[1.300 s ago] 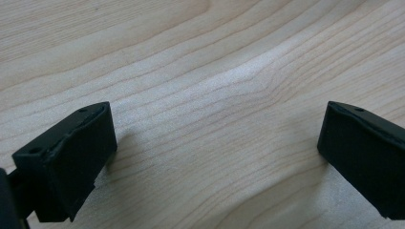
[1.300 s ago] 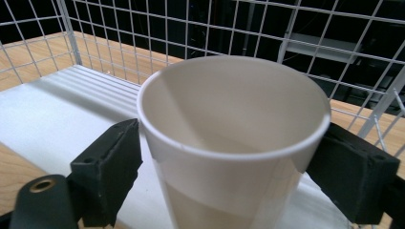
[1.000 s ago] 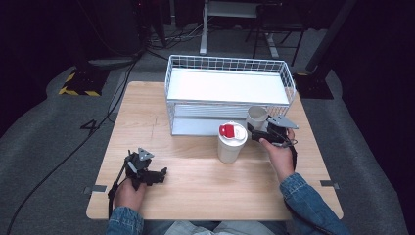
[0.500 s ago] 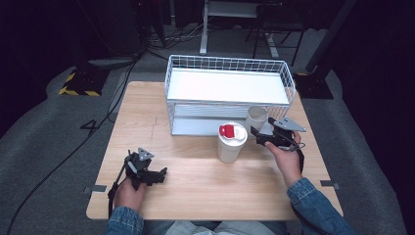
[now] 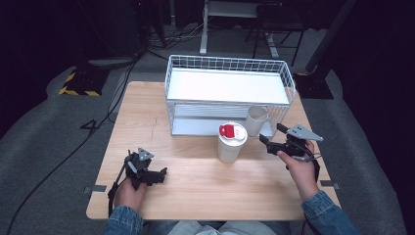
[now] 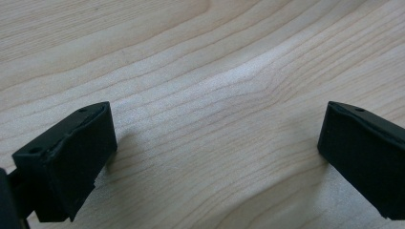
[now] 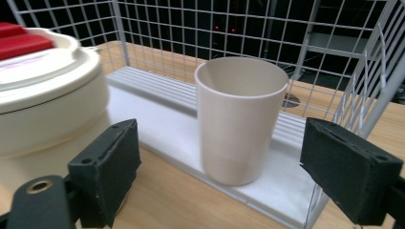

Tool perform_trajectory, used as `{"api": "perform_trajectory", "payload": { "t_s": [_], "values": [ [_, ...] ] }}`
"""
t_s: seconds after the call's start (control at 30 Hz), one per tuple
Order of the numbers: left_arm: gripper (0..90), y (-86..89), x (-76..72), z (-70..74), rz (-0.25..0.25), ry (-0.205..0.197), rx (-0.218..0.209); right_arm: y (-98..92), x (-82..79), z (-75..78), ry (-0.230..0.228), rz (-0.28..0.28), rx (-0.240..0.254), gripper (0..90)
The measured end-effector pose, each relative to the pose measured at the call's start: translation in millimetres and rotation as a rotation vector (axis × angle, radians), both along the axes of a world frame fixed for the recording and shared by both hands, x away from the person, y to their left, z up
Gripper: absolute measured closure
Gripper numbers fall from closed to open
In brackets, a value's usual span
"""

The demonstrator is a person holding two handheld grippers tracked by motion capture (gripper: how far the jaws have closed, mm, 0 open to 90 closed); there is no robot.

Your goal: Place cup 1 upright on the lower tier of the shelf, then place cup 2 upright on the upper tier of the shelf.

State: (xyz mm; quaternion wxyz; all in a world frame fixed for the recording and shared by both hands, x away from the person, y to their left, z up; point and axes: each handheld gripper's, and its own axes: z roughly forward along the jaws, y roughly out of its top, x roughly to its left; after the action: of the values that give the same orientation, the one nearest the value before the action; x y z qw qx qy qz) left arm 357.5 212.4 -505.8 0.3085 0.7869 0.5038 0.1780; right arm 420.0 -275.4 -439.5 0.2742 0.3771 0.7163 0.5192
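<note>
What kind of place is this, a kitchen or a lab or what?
Probably a lab or recording studio, not a kitchen: a lone wooden table on grey carpet, black drapes and equipment stands behind, yellow-black hazard tape on the floor, and a hand-held gripper with a trailing cable.

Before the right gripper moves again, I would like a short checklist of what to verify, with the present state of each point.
1. Right gripper open, nothing between its fingers: ok.
2. Beige cup upright on the rack's lower shelf, free of the fingers: ok.
3. Cup centred in front of the right gripper: ok in the right gripper view.
4. Room beside the cup: not ok; the lidded white container stands close on one side and the rack's wire wall on the other.
5. Left gripper open, resting on the table away from the cup: ok.
6. Cup empty: cannot tell.
</note>
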Motion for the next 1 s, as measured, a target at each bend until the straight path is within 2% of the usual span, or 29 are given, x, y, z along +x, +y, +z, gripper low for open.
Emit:
{"api": "perform_trajectory", "payload": {
  "t_s": [0.03,0.2,0.33,0.5,0.6,0.63,0.8,1.0],
  "values": [
    [0.0,0.0,0.0,0.0,0.000,0.000,0.000,-1.9,-6.9,1.3,0.000,0.008,0.003,13.6],
    [0.0,0.0,0.0,0.0,0.000,0.000,0.000,-6.1,-20.4,3.6,0.013,0.023,0.010,13.6],
    [0.0,-0.1,0.0,0.0,0.000,0.000,0.000,-8.0,-32.0,4.2,0.019,0.023,-0.002,13.6],
    [0.0,-0.1,0.0,0.0,0.000,0.000,0.000,-4.9,-48.0,3.8,0.034,0.081,-0.015,13.6],
    [0.0,0.0,0.0,0.0,0.000,0.000,0.001,-2.2,-52.0,3.9,0.041,0.101,-0.023,13.6],
    [0.0,0.0,0.0,0.0,0.000,0.000,0.001,1.0,-54.9,4.7,0.049,0.129,-0.036,13.6],
    [0.0,0.0,0.0,0.1,0.000,0.000,0.001,12.4,-56.5,5.2,0.072,0.192,-0.033,13.5],
    [0.0,0.0,0.0,0.0,0.000,0.000,0.000,24.7,-53.3,4.9,0.080,0.226,-0.028,13.5]
  ]
}}
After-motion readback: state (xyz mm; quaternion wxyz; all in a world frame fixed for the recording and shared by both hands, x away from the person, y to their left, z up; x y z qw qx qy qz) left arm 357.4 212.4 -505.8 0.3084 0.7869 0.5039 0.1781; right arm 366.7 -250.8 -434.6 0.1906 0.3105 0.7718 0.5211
